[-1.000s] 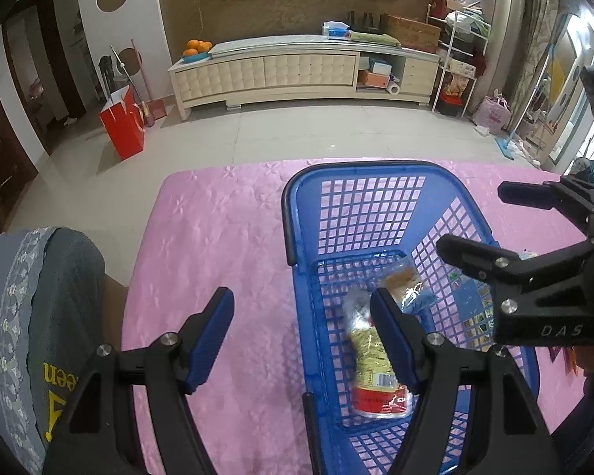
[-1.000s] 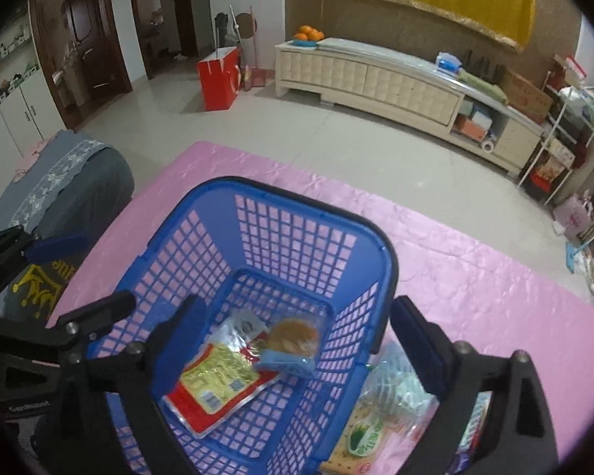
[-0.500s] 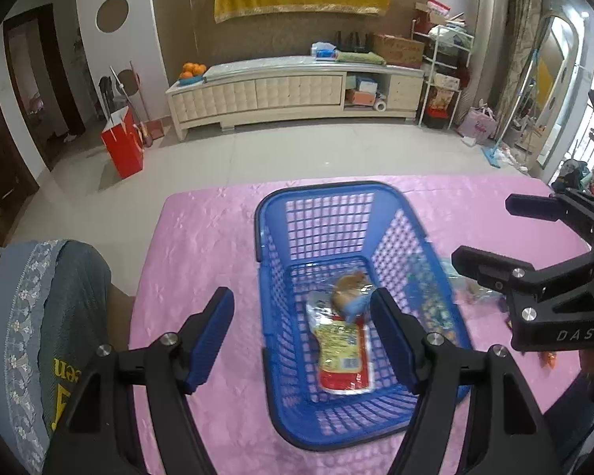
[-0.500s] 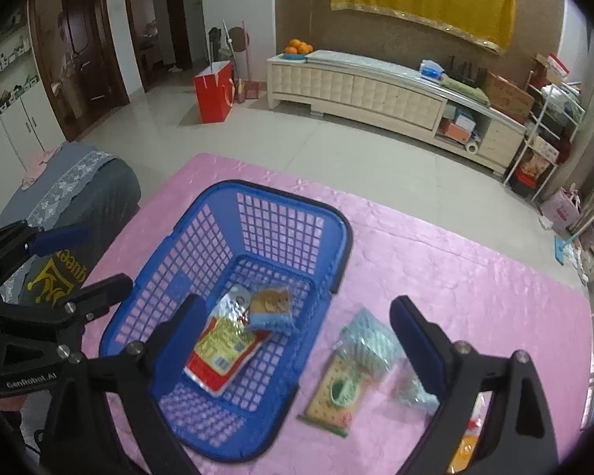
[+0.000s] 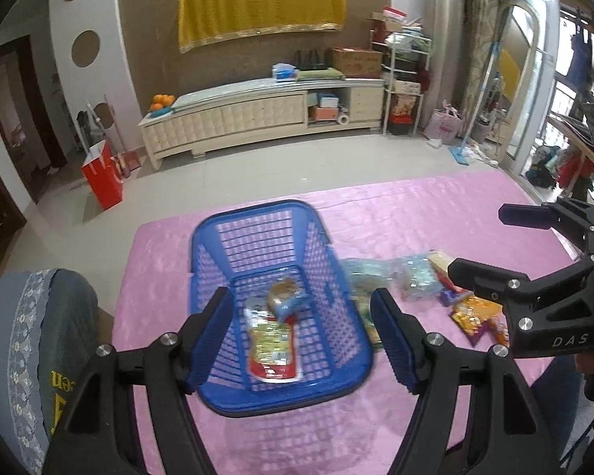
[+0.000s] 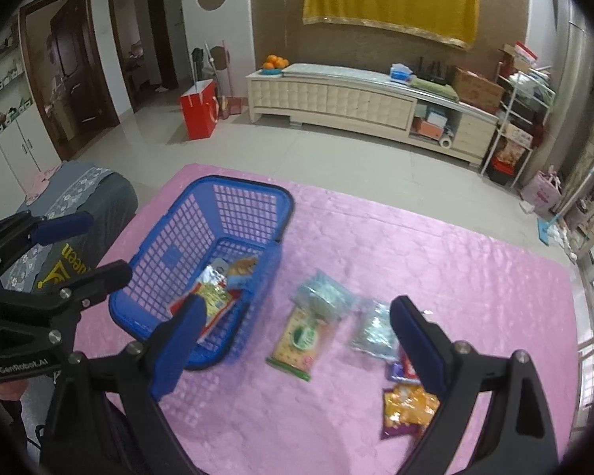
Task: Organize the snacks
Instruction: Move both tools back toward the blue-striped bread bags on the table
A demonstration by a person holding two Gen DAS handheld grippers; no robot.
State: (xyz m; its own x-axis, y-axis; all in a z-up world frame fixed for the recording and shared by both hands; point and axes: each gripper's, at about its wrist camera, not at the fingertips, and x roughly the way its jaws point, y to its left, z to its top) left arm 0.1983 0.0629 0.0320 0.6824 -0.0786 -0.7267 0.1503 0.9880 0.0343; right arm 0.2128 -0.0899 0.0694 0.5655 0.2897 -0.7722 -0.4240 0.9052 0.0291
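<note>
Right wrist view: both tongs wide, empty, above table.
Next calls for gripping green packet beside blue basket.

I see a bench covered in a pink quilted cloth. On its left part sits a blue plastic lattice basket. To the right of it, directly on the cloth, lie a green-and-cream flat snack packet, a clear crinkled bag touching its far end, a silvery clear bag, and nearest me an orange-and-purple packet.
</note>
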